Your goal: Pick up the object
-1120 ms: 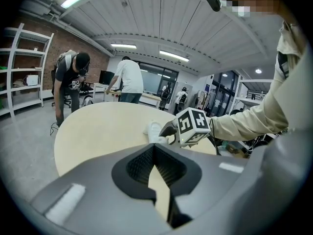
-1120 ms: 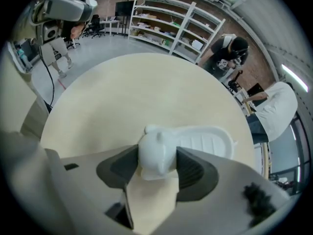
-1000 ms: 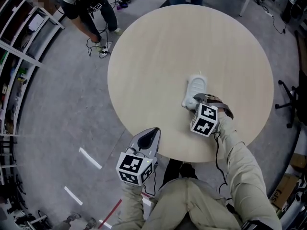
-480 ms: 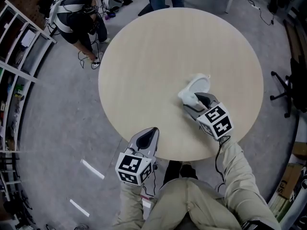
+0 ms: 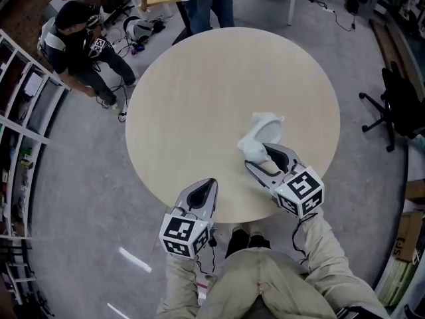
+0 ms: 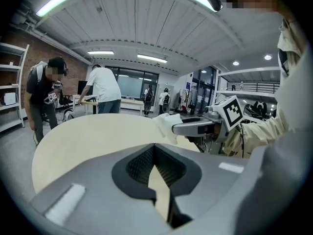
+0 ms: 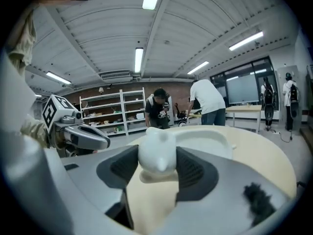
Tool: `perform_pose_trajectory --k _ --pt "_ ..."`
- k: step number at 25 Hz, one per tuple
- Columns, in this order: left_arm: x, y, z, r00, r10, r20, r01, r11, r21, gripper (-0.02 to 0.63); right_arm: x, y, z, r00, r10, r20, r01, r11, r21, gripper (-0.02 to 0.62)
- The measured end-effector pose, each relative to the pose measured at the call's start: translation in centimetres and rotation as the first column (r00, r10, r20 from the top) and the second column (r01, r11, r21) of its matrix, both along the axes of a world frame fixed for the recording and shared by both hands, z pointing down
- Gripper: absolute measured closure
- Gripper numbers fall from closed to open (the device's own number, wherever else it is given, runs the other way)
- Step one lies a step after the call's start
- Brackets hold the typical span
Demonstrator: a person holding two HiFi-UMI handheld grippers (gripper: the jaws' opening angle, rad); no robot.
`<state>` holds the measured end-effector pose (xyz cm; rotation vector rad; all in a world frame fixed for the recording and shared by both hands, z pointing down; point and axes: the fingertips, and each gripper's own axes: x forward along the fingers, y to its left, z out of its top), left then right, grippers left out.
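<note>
The lift is in hand. The right gripper [image 5: 257, 157] comes in from 5 o'clock, and its fingers [image 7: 194, 173] are clamped on the narrow near end of the white object [image 5: 262, 130]. The object sits a little toward 4 o'clock of the table [image 5: 199, 92] centre, its broad end pointing to 12. I cannot tell whether that end is clear of the wood, so the next move calls for a straight rise with the clamp kept firm, since the grip sits off-centre and the broad end may droop. The left gripper [image 5: 210, 183] waits at the table's 6 o'clock edge, fingers [image 6: 139, 165] pressed together on nothing. Against a second ago, the object has turned and tipped where it then lay flat; the left gripper has not moved.
</note>
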<state>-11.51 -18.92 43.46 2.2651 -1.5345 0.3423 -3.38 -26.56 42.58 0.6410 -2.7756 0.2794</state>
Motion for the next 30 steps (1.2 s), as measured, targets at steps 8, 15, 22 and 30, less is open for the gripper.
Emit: perform_pose_trajectory --k 8,15,22,30 --pt "4.3 1.4 -1.9 0.999 0.030 0.032 -0.032 0.998 0.047 0.604 4.4 2.5 -2.4 0.998 0.018 0.053 -0.020 0.999 0.043 0.354" --pt "5.4 3.2 -3.7 0.997 0.052 0.061 -0.057 0.995 0.084 0.604 6.0 5.4 -4.9 0.993 0.042 0.113 -0.051 0.996 0.075 0.354" --pt "6.9 5.5 -5.2 0.995 0.084 0.062 -0.092 0.985 0.147 0.604 8.2 8.8 -6.6 0.987 0.083 0.134 -0.100 0.987 0.123 0.354" --pt "6.1 12.3 -5.7 0.992 0.111 0.059 -0.120 0.977 0.178 0.604 7.8 15.9 -7.4 0.982 0.111 0.152 -0.133 0.980 0.145 0.354"
